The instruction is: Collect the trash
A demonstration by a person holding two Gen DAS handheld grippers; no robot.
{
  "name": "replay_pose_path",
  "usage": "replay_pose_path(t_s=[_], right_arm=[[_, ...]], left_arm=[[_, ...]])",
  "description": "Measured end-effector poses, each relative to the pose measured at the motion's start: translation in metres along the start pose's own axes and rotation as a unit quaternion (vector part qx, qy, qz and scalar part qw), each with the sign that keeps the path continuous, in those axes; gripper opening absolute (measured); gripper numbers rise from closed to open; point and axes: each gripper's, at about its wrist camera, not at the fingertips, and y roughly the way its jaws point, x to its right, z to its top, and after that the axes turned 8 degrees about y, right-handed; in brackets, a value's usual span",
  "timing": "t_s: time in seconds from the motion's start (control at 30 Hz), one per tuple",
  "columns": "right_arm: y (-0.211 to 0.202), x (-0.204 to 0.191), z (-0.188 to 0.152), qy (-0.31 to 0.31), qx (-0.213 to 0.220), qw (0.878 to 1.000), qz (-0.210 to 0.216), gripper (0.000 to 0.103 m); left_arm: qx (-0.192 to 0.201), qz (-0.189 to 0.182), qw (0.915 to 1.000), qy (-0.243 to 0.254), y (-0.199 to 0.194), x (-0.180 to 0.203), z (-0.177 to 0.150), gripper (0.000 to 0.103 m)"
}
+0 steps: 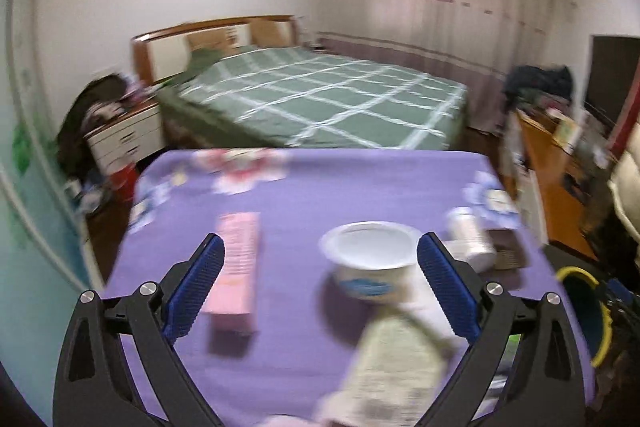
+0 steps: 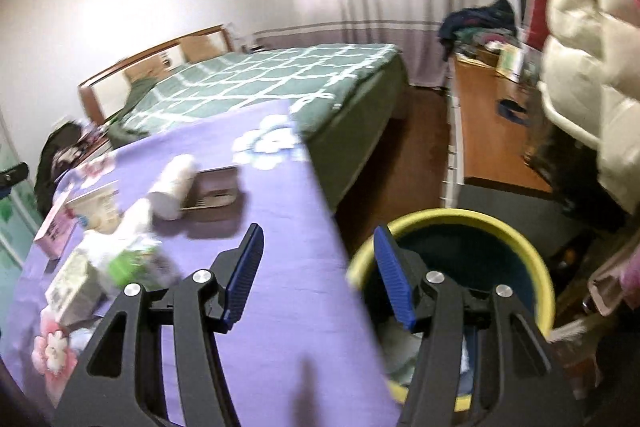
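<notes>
Trash lies on a table under a purple cloth (image 1: 304, 195). In the left wrist view a white paper bowl (image 1: 370, 255), a pink box (image 1: 238, 267), a printed carton (image 1: 396, 359), a white roll (image 1: 470, 239) and a brown tray (image 1: 508, 251) sit on it. My left gripper (image 1: 322, 239) hovers over them, open wide and holding nothing. The right wrist view shows the roll (image 2: 174, 187), the tray (image 2: 218, 195), the pink box (image 2: 56, 227) and a green-white wrapper (image 2: 128, 259). My right gripper (image 2: 319, 228) is open and empty, over the table's right edge beside a yellow-rimmed bin (image 2: 460, 223).
The bin (image 1: 588, 311) stands on the floor right of the table, with some waste inside. Beyond the table is a green checked bed (image 1: 320, 95). A wooden desk (image 2: 492, 131) with clutter runs along the right. A white padded coat (image 2: 592, 27) hangs close at the right.
</notes>
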Motion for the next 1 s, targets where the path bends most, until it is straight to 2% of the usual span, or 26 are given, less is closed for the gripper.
replay_pose_path(t_s=[0.17,0.37,0.47,0.57,0.7,0.87,1.0], right_arm=[[0.005,-0.049,-0.005,-0.030,-0.014,0.999,0.030,0.055],[0.011,-0.095,-0.019,-0.063,-0.043,0.995,0.063,0.055],[0.010,-0.118,-0.022,-0.082,-0.046,0.992,0.078,0.055],[0.011,-0.142,-0.025,-0.101,-0.053,0.988,0.102,0.055],[0.020,-0.173,-0.035,-0.126,-0.075,0.980,0.136,0.055],[0.047,-0.202,-0.044,-0.153,-0.107,0.972,0.140,0.054],[0.068,-0.210,-0.047,-0.157,-0.139,0.968,0.138,0.033]], left_arm=[[-0.009,0.047,0.9982,-0.037,0.022,-0.057,-0.025,0.096],[-0.018,0.093,0.9925,-0.077,0.043,-0.103,-0.053,0.096],[-0.018,0.094,0.9905,-0.099,0.047,-0.117,-0.062,0.096],[-0.023,0.109,0.9886,-0.102,0.052,-0.123,-0.067,0.096],[-0.024,0.109,0.9878,-0.109,0.054,-0.124,-0.069,0.096],[-0.026,0.113,0.9873,-0.109,0.055,-0.124,-0.070,0.096],[-0.027,0.111,0.9884,-0.100,0.055,-0.119,-0.069,0.096]])
